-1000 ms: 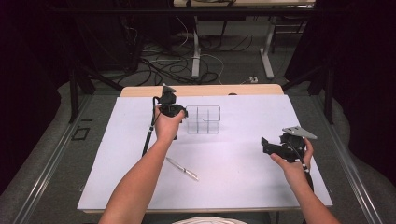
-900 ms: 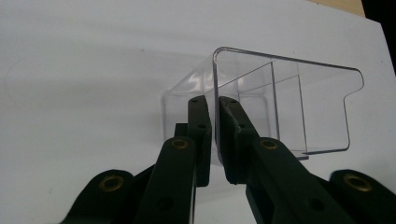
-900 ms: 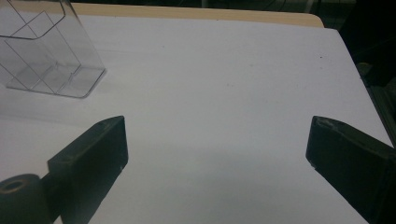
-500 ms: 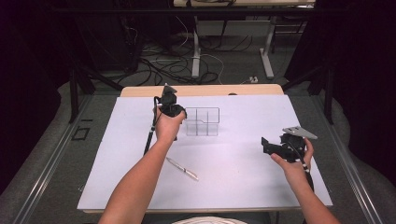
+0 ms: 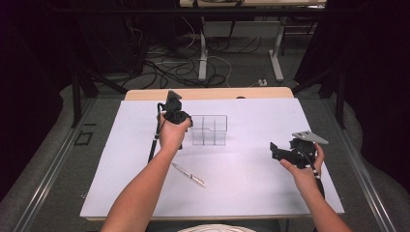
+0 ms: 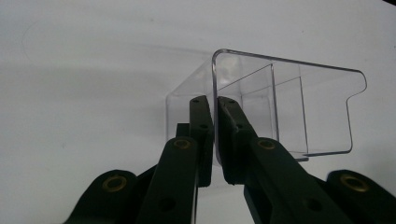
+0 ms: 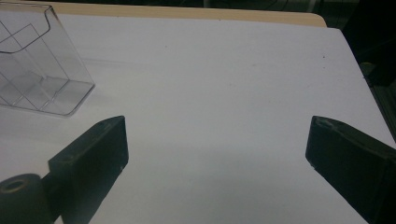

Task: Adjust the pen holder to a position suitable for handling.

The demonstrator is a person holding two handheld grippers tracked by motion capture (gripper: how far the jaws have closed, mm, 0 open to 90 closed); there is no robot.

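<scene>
The clear plastic organizer [image 5: 209,130] stands upright on the white tabletop [image 5: 241,183], toward its far side and a little left of the middle. It is a transparent box split by inner walls into several compartments, with a stepped notch cut into its upper edge.

The left gripper [image 5: 175,115] sits at the organizer's left end. In the left gripper view, its two black fingers [image 6: 201,121] are pressed together on the box's thin end wall [image 6: 214,84], one finger outside and one inside the nearest compartment, so the wall is clamped between them.

The right gripper [image 5: 283,152] is held above the tabletop, well apart from the organizer and to its right, pointing roughly toward it. Its fingers [image 7: 100,144] stand wide apart with only bare tabletop between them.

A pen [image 5: 188,174] lies at a slant on the tabletop nearer the person, just right of the left forearm and apart from the organizer.
</scene>
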